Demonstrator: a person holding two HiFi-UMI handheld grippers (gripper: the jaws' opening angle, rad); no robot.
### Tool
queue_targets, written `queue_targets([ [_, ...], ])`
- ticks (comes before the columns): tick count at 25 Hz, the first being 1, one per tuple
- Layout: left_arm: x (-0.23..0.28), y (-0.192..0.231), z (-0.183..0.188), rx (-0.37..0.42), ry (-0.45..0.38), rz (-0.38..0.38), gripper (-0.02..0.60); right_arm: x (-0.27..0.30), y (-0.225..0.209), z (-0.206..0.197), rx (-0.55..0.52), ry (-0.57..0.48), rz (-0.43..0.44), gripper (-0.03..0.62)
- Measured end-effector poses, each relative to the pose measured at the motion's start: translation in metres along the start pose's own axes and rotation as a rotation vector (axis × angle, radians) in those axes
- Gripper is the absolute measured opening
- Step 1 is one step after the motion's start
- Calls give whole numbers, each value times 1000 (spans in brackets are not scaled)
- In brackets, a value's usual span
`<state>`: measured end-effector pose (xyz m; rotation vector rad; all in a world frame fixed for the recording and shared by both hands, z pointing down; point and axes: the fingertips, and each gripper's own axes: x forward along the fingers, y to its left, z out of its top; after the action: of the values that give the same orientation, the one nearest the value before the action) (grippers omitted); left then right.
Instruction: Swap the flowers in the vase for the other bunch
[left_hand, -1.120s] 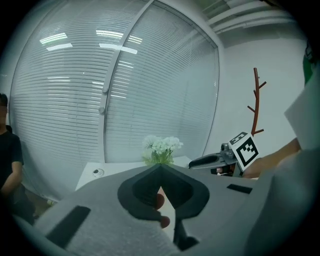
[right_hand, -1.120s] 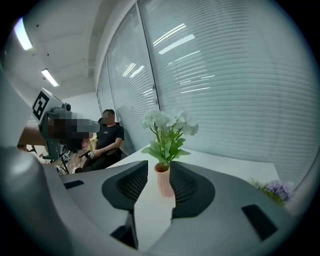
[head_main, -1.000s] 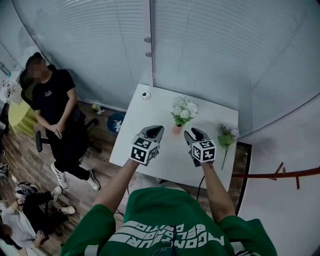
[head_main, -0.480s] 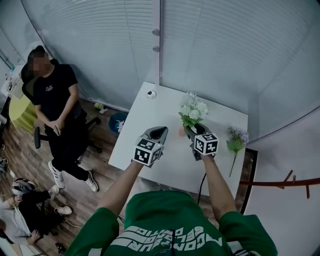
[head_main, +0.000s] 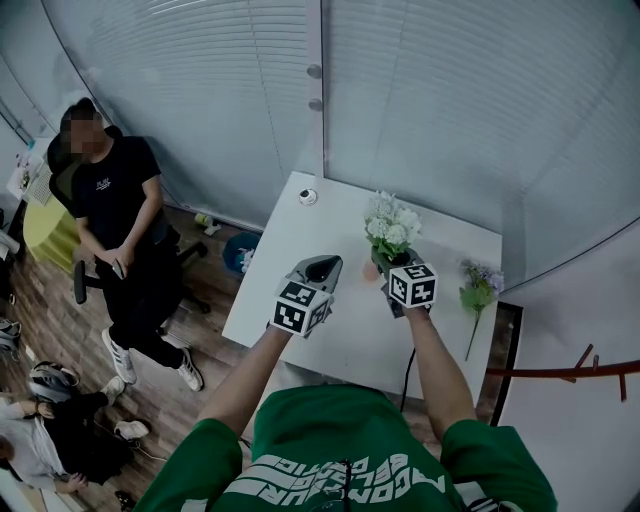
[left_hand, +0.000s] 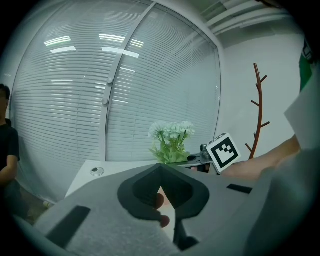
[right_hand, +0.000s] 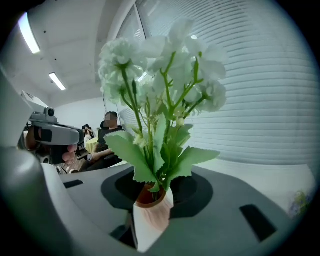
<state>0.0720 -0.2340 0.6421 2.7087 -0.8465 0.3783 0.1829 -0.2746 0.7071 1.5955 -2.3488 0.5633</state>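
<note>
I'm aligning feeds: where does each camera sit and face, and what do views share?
Head view: on the person's head, steeply down onto the white rectangular table; both forearms, left gripper and right gripper show.
Left gripper view: on that gripper, along its shut, empty fingers toward the window blinds; the right gripper shows.
Right gripper view: on that gripper, along fingers that have just been closing around the pink ribbed vase; left gripper shows.
Shared: all show the white flower bunch.
</note>
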Motion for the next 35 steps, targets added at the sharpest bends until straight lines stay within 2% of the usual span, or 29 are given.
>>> queue_targets([
  [6, 0, 1, 5, 13, -2, 1, 5, -2, 2, 6, -58, -18, -28, 77],
  [16, -7, -6, 23, 16, -15, 3, 5, -21, 5, 38, -55, -84, -26, 72],
  [23, -23, -16, 48, 25, -18, 6, 5, -47, 18, 80, -69, -137, -26, 72],
  [31, -38, -30, 93, 56, -37, -8, 5, -84, 35, 154, -100, -217, -22, 72],
  [35, -44, -33, 108, 64, -44, -13, 5, -94, 41, 172, -112, -232, -21, 72],
])
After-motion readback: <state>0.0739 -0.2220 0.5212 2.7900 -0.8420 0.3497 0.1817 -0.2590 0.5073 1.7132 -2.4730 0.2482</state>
